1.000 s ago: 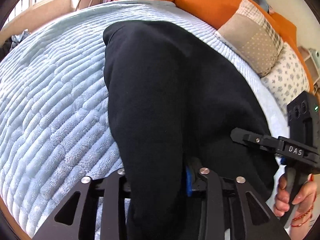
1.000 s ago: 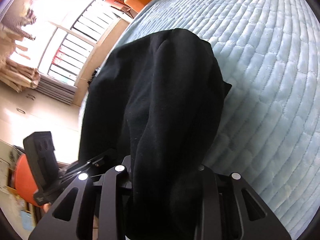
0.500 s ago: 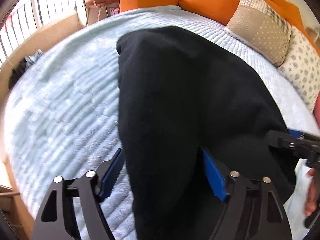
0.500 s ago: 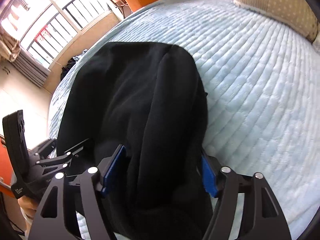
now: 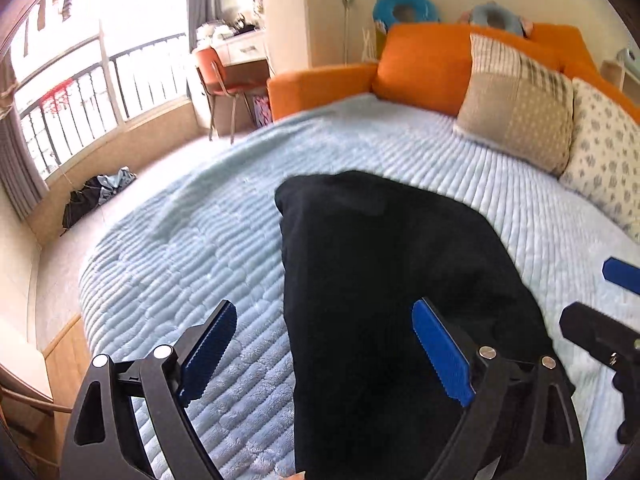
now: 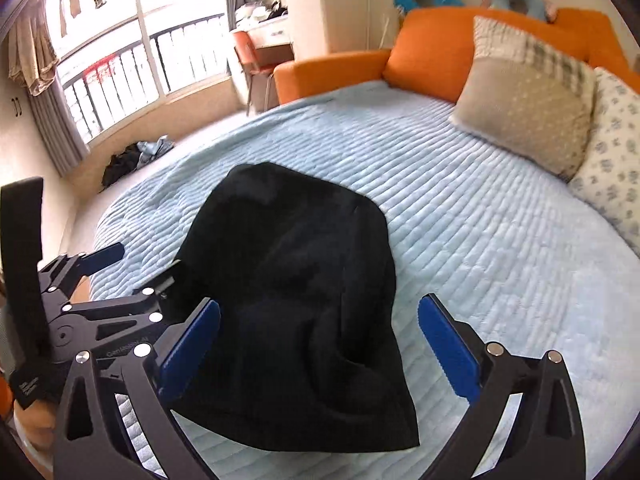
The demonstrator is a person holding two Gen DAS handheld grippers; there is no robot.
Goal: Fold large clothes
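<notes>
A: Left edge first. The left tongs (image 5: pixel 324 352) hang above the bed (image 5: pixel 192 264), jaws spread wide, nothing between the blue pads (image 5: pixel 208 354). One pad sits over bare quilt at 7 o'clock in the left wrist view, the other over the black garment (image 5: pixel 392 300) at 5 o'clock. No contact that can be made out.

B: Garment position?

A: Flat on the light-blue quilt, centre of the bed, running from the near edge toward 12 o'clock. In the right wrist view it reads as a compact bundle (image 6: pixel 296 300), doubled over, near hem lying loose at 6 o'clock.

B: Why there?

A: Probable reading: the bed gives a broad soft surface for a large piece, and the near edge keeps it in reach of both tools.

B: Right side?

A: The right tongs (image 6: pixel 320 350) also gape fully, gripping nothing; pads straddle the garment's near end, hovering, apparently not touching cloth. Pillows (image 6: pixel 528 116) and orange headboard (image 6: pixel 432 56) lie well apart at 1 to 2 o'clock.

B: Stage?

A: A fold looks laid down and let go; whether another fold is needed cannot be judged.
</notes>
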